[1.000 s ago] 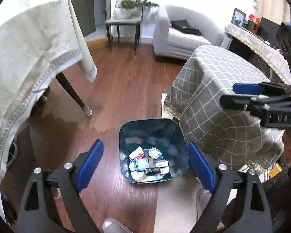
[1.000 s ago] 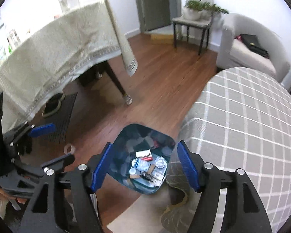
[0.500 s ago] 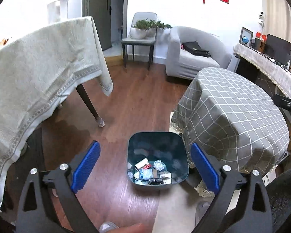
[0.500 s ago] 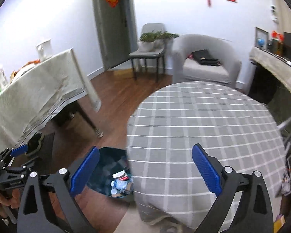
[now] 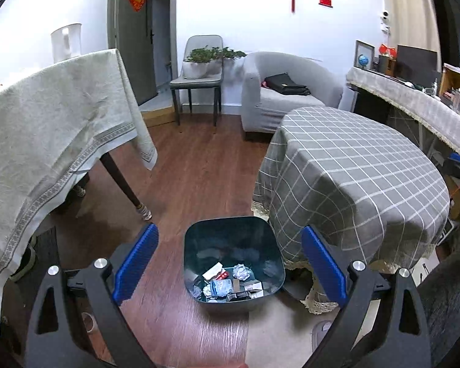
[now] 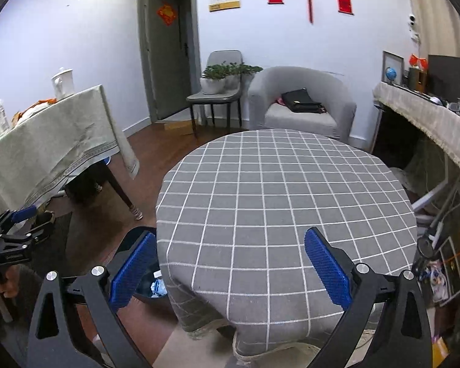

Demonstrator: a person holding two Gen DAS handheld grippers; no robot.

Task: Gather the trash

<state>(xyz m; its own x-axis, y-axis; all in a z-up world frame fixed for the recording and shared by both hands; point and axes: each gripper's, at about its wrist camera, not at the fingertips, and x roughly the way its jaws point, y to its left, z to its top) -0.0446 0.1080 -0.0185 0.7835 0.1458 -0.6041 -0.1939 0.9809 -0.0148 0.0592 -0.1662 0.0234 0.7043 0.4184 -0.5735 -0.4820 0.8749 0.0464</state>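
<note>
A dark teal bin (image 5: 262, 236) stands on the wood floor beside the round table with the grey checked cloth (image 5: 362, 168). Several pieces of trash (image 5: 230, 283) lie in its bottom: crumpled foil, paper, wrappers. My left gripper (image 5: 230, 263) is open and empty, held above the bin. My right gripper (image 6: 230, 268) is open and empty, held above the near edge of the round table (image 6: 279, 190). In the right wrist view only a sliver of the bin (image 6: 138, 239) shows behind the cloth. The table top shows nothing on it.
A table under a beige cloth (image 5: 46, 128) stands at the left, its dark leg (image 5: 122, 184) near the bin. A grey armchair (image 5: 285, 98) with a black bag and a chair with potted plants (image 5: 199, 73) stand at the back. A covered sideboard (image 5: 420, 104) runs along the right.
Both grippers have risen and tilted up. The right gripper has swung from over the bin to over the round table. The left gripper still looks down at the bin from farther back.
</note>
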